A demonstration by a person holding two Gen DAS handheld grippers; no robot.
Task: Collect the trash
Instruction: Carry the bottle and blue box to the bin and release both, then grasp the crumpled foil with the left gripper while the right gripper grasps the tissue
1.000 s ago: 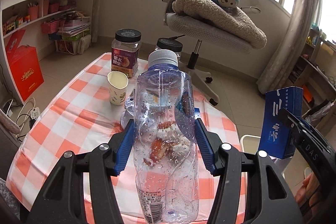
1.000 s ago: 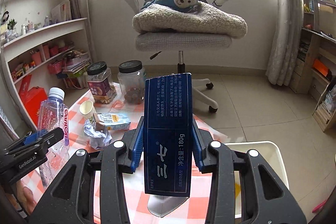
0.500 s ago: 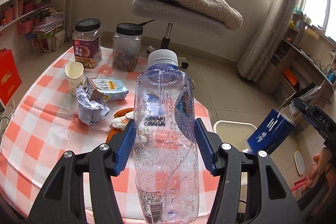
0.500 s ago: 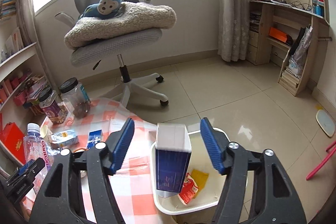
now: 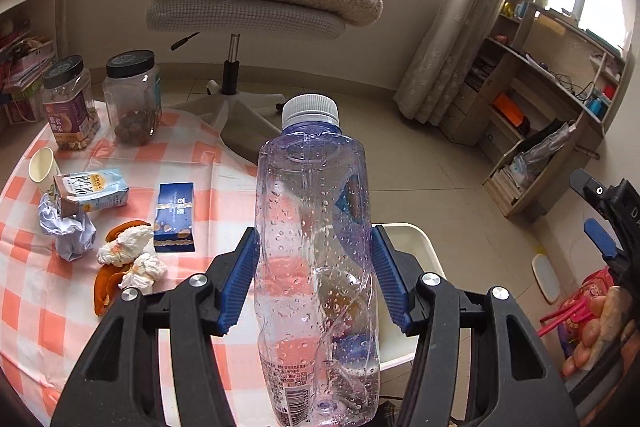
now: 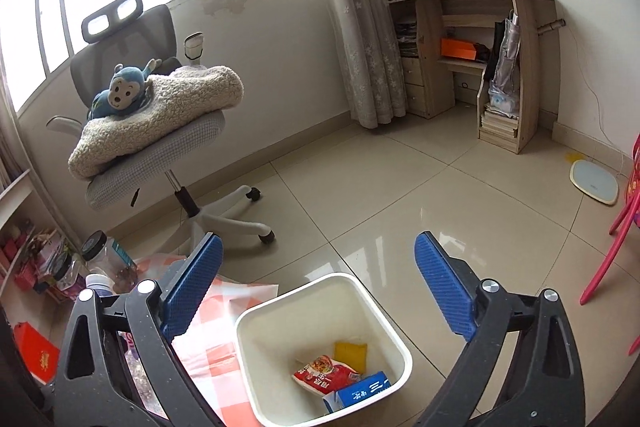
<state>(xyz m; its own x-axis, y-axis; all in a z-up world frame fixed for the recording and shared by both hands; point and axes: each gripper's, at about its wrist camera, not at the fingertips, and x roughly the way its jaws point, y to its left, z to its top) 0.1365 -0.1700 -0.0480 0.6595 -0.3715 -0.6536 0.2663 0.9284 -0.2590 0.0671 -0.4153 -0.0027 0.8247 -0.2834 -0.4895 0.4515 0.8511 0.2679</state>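
My left gripper [image 5: 314,283] is shut on a clear plastic bottle [image 5: 316,259] with a white cap, held upright over the table's right edge. My right gripper [image 6: 318,287] is open and empty above the white bin [image 6: 400,343], which holds a blue box [image 6: 362,393], a red packet [image 6: 324,375] and a yellow piece. The bin's rim [image 5: 424,247] shows behind the bottle in the left wrist view. Trash on the checked table [image 5: 32,307]: a crumpled wrapper [image 5: 68,231], a milk carton [image 5: 92,189], a small blue box [image 5: 174,217], tissues on orange peel [image 5: 128,259] and a paper cup [image 5: 40,167].
Two black-lidded jars [image 5: 132,99] stand at the table's far edge. A grey office chair [image 6: 160,131] with a blanket and a toy monkey stands on the tiled floor behind. A wooden shelf unit [image 6: 480,47] lines the right wall. A pink chair leg [image 6: 612,247] is at far right.
My right gripper opened and let go of the blue box, which now lies in the bin. My left gripper swung right with the bottle toward the bin.
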